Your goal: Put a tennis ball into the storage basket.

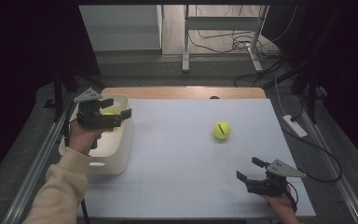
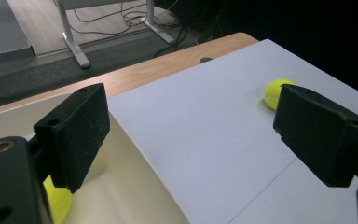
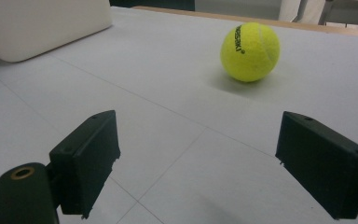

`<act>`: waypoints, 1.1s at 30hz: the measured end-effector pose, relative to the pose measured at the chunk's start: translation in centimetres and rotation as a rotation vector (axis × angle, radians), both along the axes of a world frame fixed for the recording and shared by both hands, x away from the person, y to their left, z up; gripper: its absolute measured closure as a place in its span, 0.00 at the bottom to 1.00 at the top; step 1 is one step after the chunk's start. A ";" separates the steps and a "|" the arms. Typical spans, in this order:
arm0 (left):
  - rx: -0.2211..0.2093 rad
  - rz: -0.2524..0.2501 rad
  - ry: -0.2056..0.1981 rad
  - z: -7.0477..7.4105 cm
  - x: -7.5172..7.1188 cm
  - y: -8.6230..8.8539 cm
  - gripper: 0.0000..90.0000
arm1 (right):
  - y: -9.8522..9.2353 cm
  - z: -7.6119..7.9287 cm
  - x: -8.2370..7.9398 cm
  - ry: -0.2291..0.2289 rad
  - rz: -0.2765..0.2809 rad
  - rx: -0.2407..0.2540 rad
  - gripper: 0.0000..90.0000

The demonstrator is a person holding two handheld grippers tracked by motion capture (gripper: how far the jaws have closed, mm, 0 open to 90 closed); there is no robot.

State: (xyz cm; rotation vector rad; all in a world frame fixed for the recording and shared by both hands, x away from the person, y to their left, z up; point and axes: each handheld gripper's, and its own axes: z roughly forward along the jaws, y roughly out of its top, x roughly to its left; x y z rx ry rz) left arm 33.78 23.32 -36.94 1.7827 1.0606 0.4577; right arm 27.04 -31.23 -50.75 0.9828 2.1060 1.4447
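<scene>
Left gripper (image 1: 116, 109) is hovering wide open and empty above the bin (image 1: 121, 154) holding one ball (image 2: 58, 203), while right gripper (image 1: 249, 170), open too, is facing the loose ball (image 1: 222, 130).

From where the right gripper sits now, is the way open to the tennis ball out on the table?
Probably yes: the right gripper has its jaws open toward the tennis ball, with only bare table between them.
</scene>
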 end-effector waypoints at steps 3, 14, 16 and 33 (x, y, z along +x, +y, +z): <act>0.002 -0.007 -0.003 0.0 -0.1 -0.3 0.13 | 0.0 0.0 0.0 -0.005 0.001 -0.001 0.15; -0.002 -0.061 -0.013 -0.3 -0.4 -2.2 0.14 | 0.0 0.0 0.0 -0.006 0.006 -0.004 0.15; 0.003 -0.067 -0.016 -0.3 -0.4 -2.5 0.14 | 0.0 0.0 0.0 -0.007 0.006 -0.004 0.15; 0.001 -0.126 -0.024 -0.5 -0.5 -5.4 0.14 | -0.1 0.0 0.0 -0.007 0.005 -0.003 0.15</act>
